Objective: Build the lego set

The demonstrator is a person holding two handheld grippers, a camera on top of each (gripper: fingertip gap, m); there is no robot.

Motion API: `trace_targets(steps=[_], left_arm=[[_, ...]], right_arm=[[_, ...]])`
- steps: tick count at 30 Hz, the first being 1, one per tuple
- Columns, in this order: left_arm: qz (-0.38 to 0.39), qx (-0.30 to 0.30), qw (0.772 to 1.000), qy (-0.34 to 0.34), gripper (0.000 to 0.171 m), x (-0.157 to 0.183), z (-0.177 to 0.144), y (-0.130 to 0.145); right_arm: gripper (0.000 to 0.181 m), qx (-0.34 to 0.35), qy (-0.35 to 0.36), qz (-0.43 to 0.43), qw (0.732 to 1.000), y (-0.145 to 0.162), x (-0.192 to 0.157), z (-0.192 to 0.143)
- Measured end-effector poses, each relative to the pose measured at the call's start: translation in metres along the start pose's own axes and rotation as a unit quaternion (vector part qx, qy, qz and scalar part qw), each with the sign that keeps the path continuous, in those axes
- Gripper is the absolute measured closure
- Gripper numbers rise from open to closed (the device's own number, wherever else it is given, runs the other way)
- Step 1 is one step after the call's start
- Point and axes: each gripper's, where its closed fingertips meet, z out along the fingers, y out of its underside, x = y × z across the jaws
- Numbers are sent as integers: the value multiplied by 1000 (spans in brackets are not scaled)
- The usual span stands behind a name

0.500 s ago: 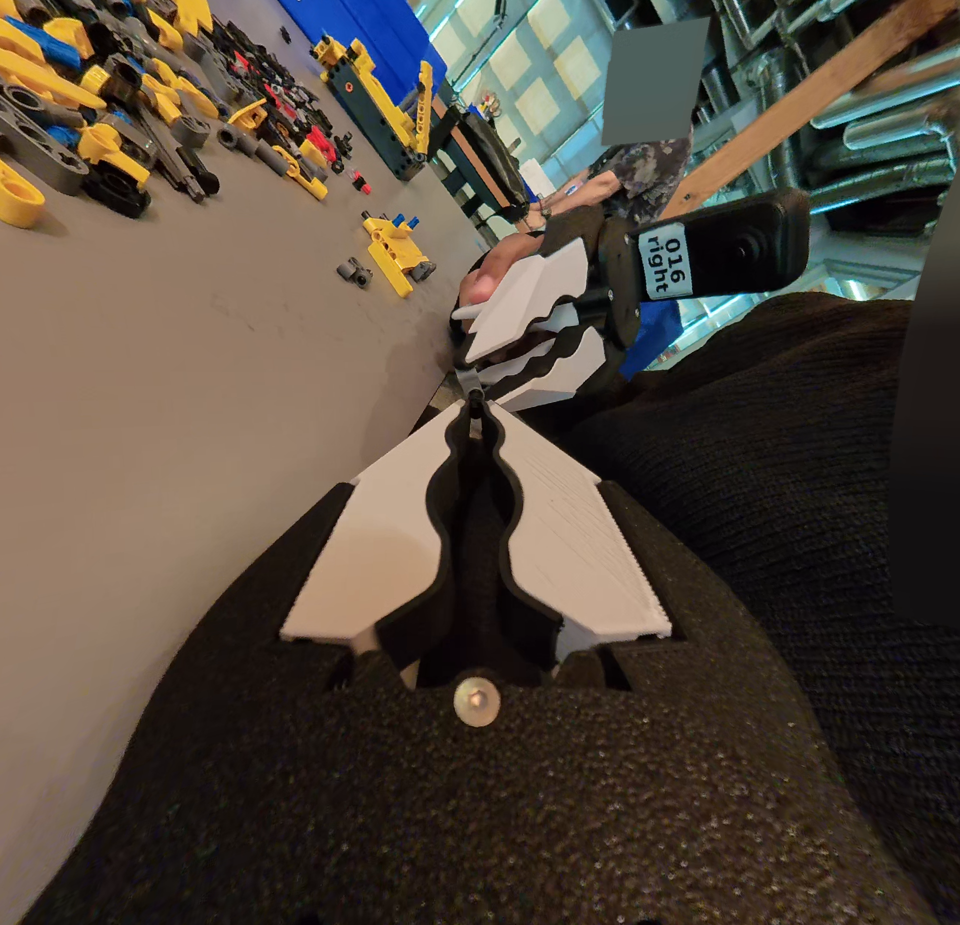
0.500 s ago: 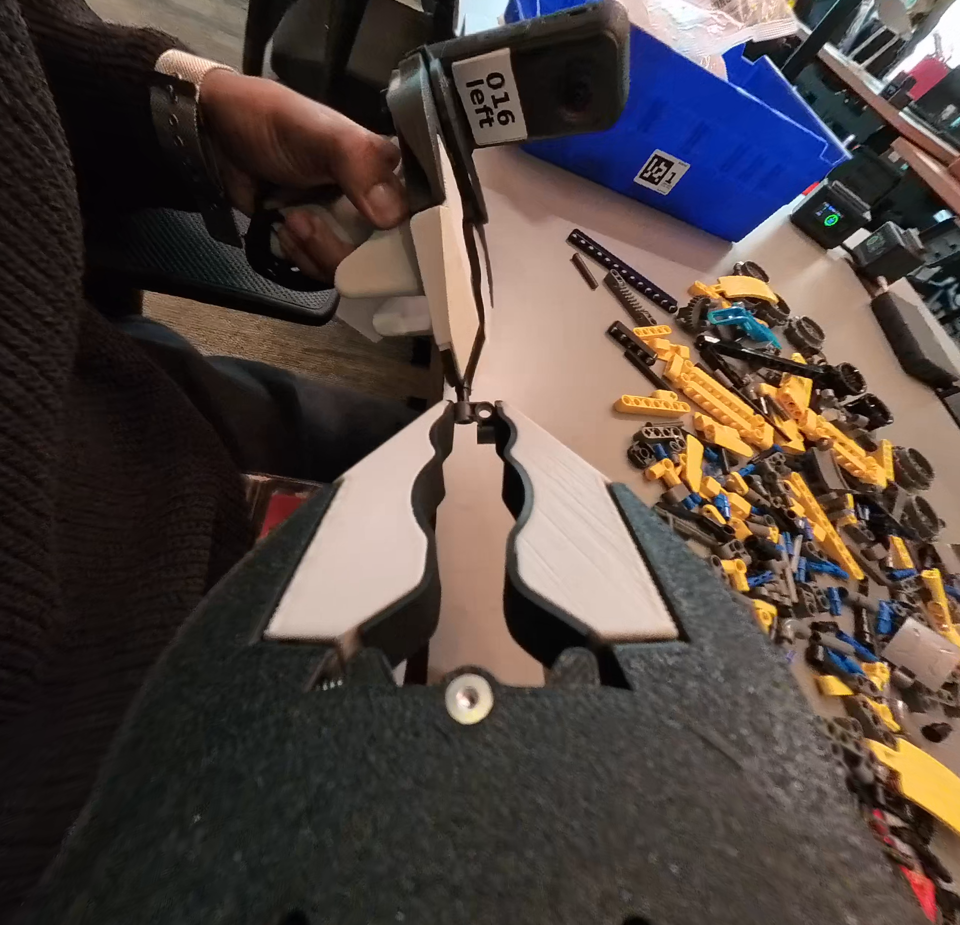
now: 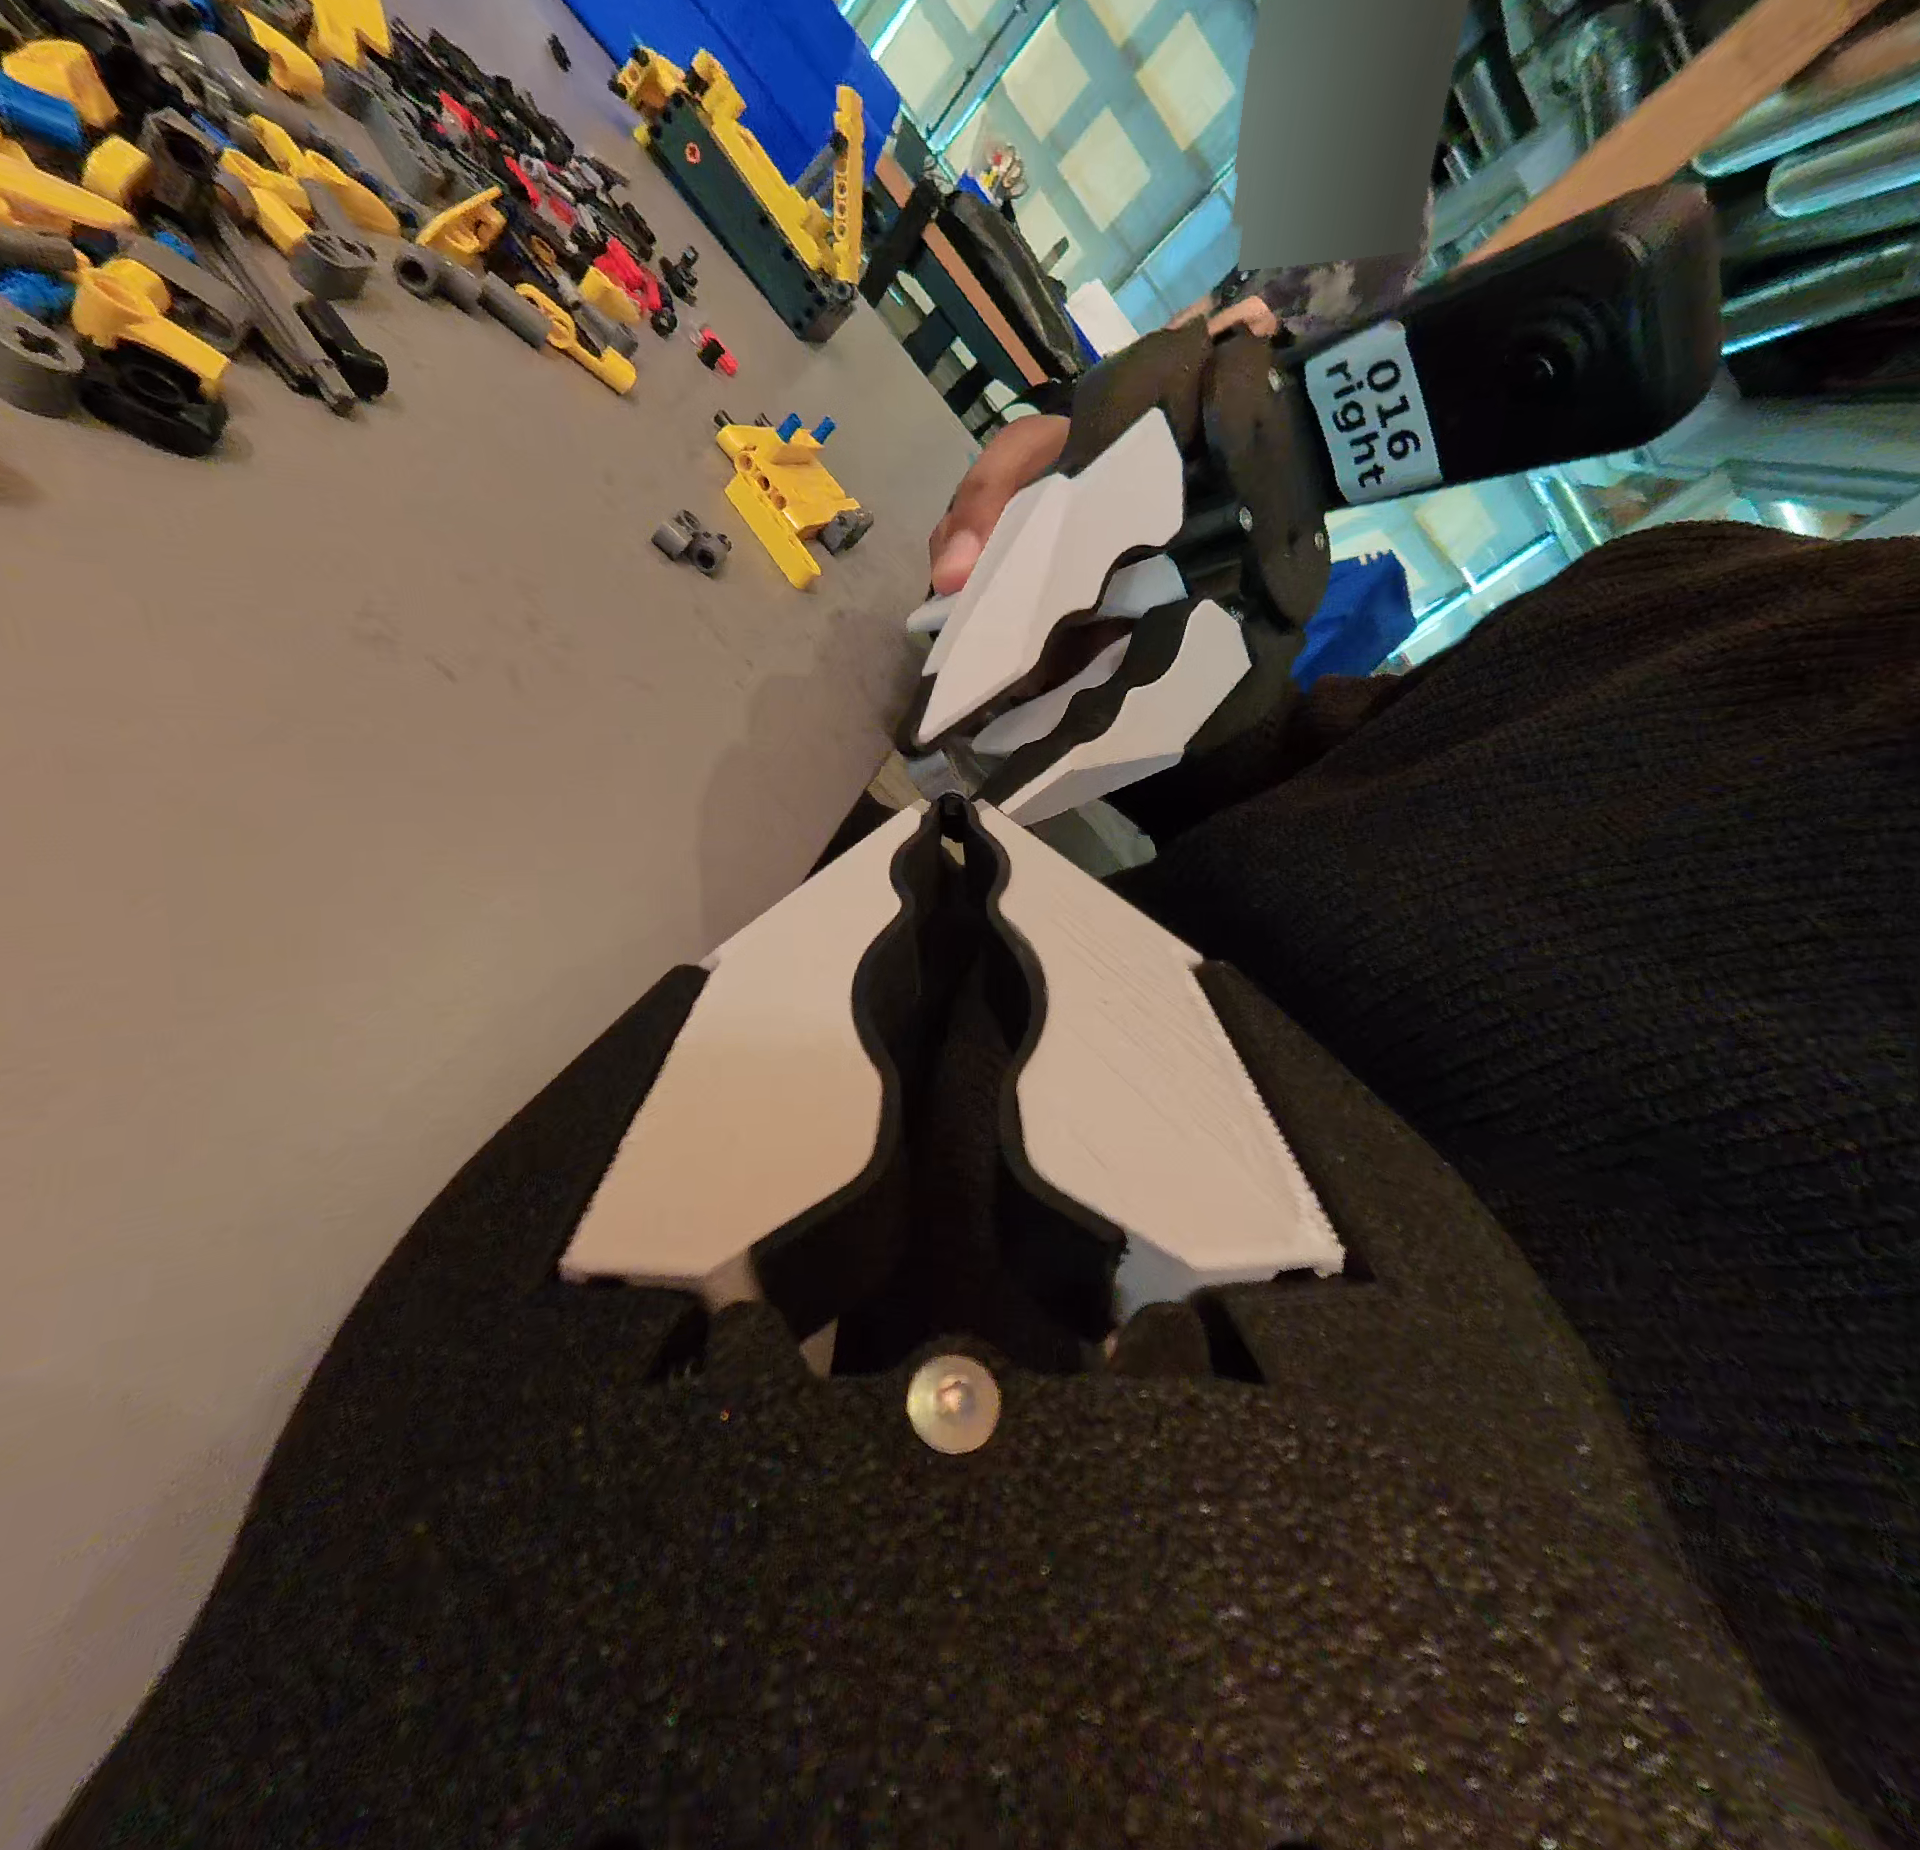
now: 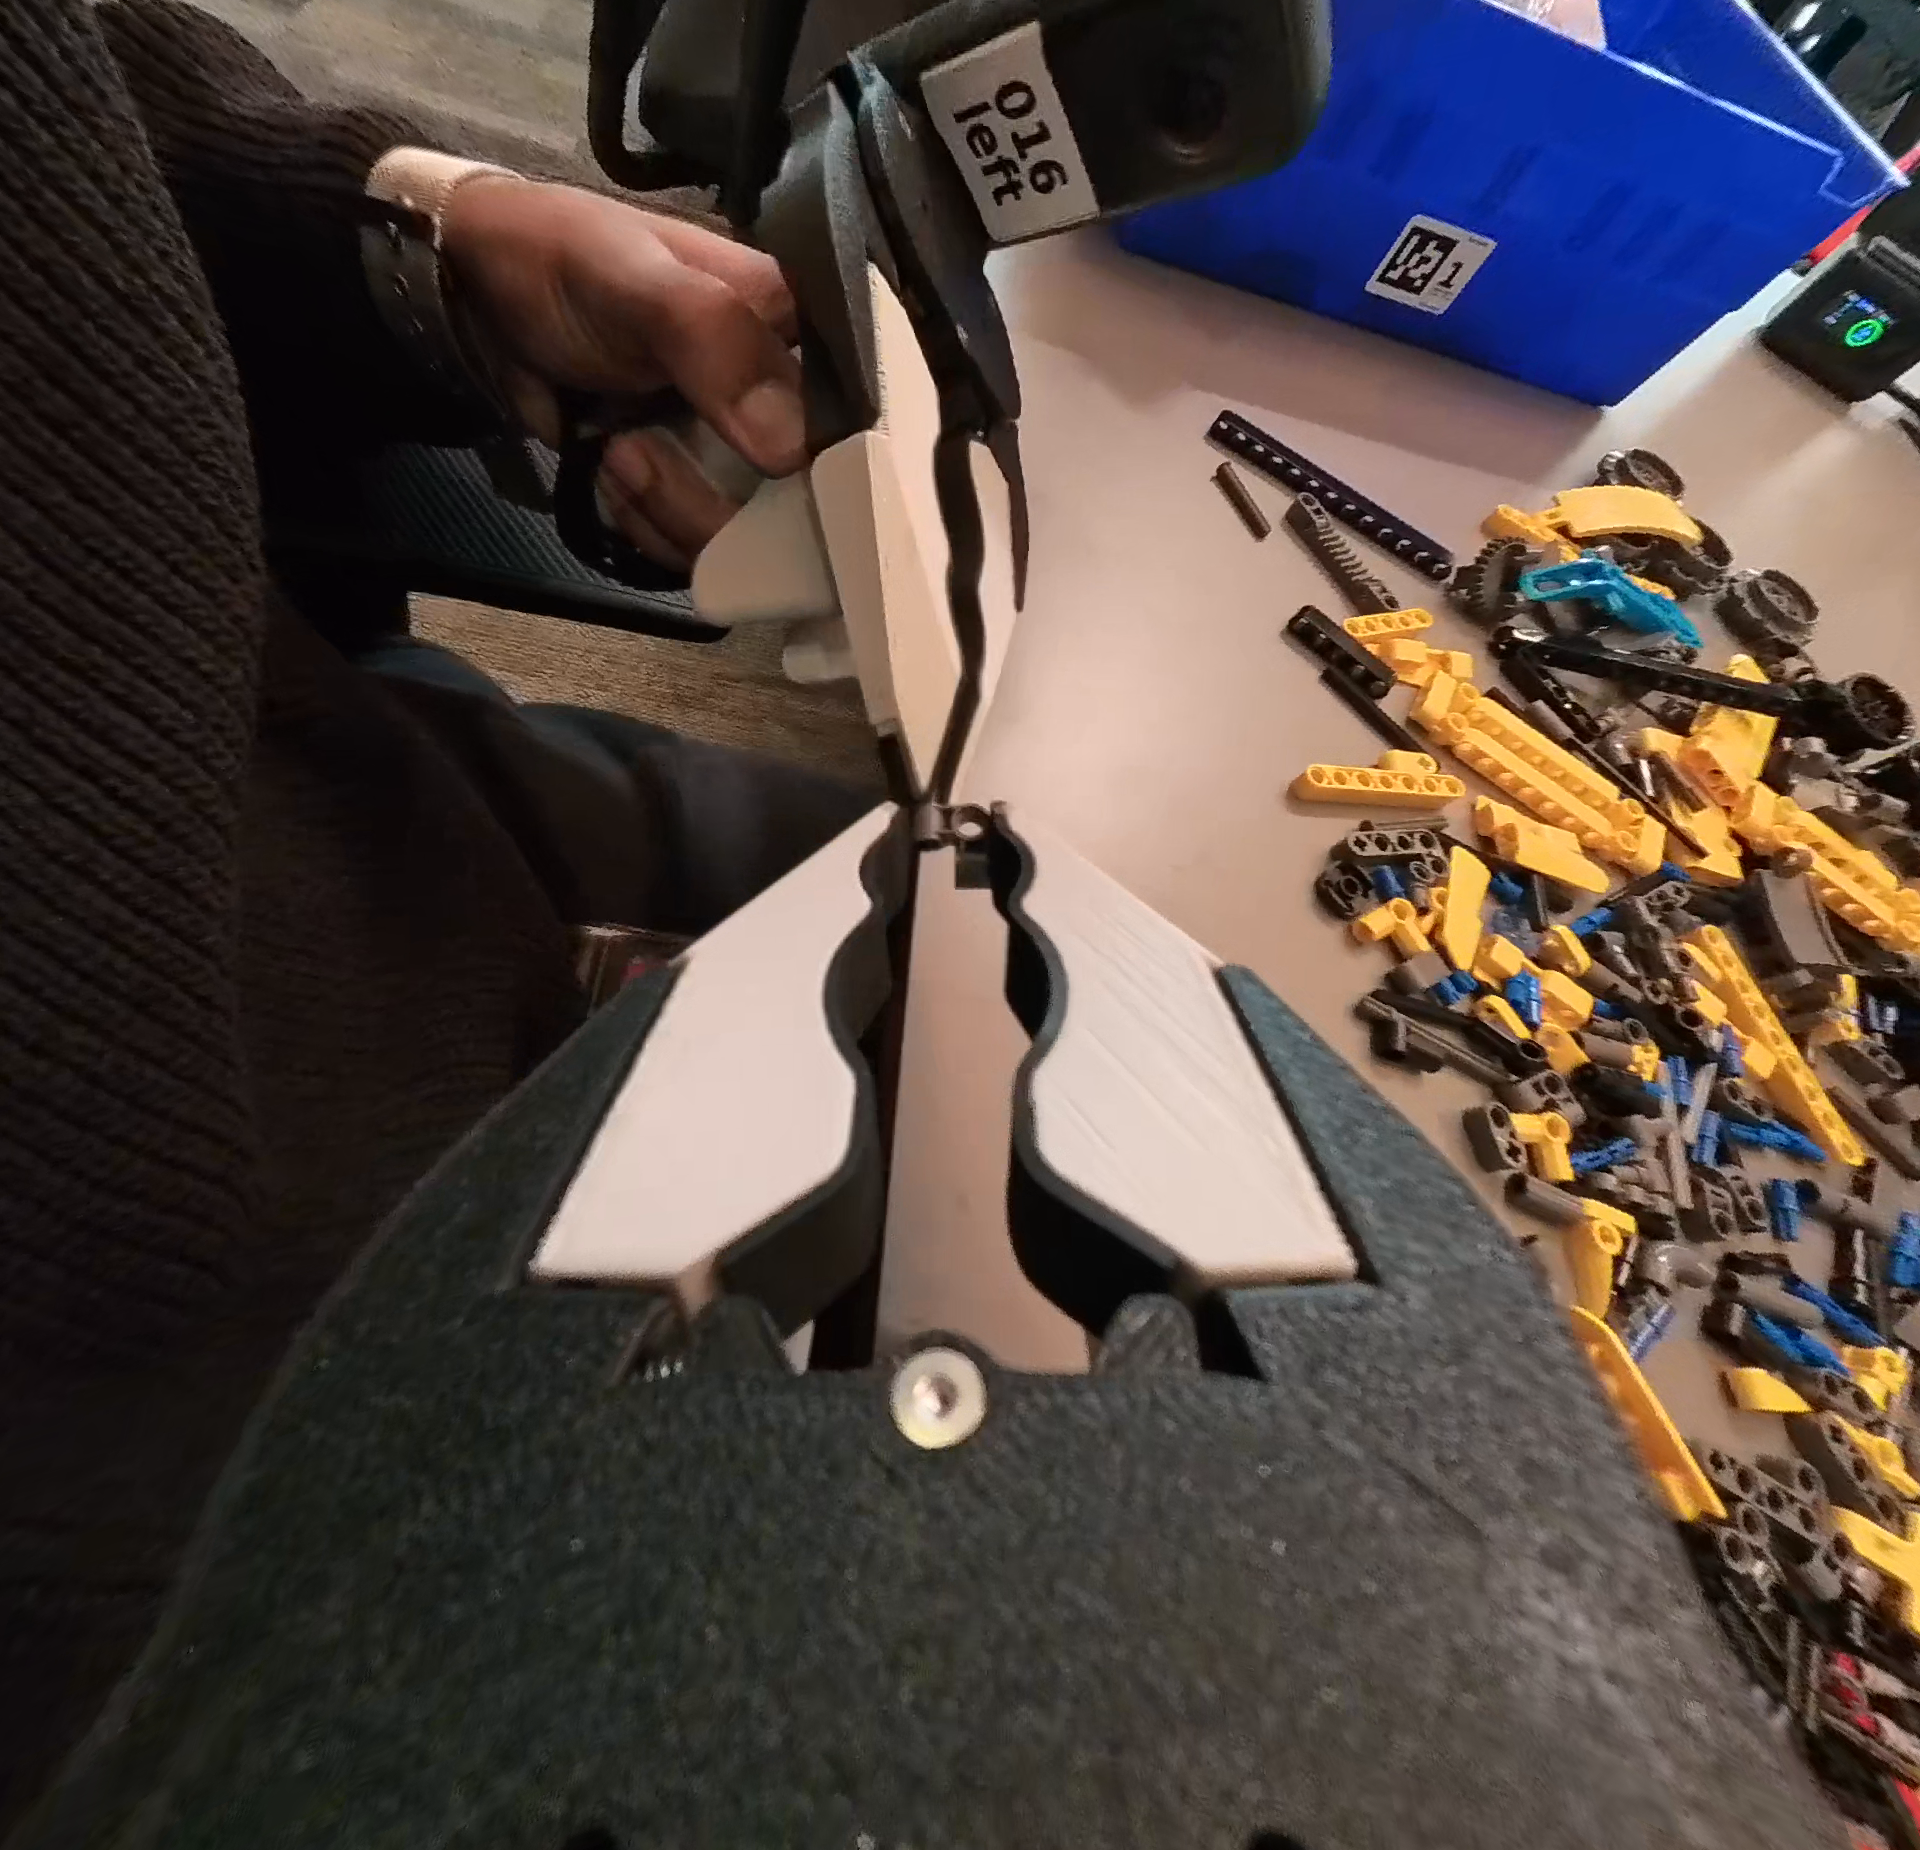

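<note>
1. Small dark grey connector piece (image 4: 961, 832) sits pinched at the tips of the right hand-held gripper (image 4: 951, 826), off the counter (image 4: 1122, 595) edge.
2. Left hand-held gripper (image 3: 951, 813) is closed on its other end, tip to tip.
3. It looks light, rigid, smooth; hold it by the ends.

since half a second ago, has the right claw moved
Yes, slightly. In the left wrist view the right claw keeps its tips in place, but its rear has swung up and rightward, away from the small yellow assembly.
</note>
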Motion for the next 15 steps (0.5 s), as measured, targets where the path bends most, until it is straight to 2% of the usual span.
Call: trace_targets(steps=[4,6,10,13,15], left_arm=[[37,20,998,-39,166,-9,0,-5],[64,32,996,-60,147,-10,-4,-11],[93,47,993,-65,147,-5,-12,-18],[85,44,994,-52,148,-5,-12,-16],[85,41,994,-48,148,-4,-10,-14]], right_arm=[[166,-14,23,16,999,7,8,2],[166,-38,41,30,998,17,16,1],[164,-133,31,100,986,51,26,4],[164,-119,50,154,980,47,43,3],[164,-132,59,158,977,52,51,0]])
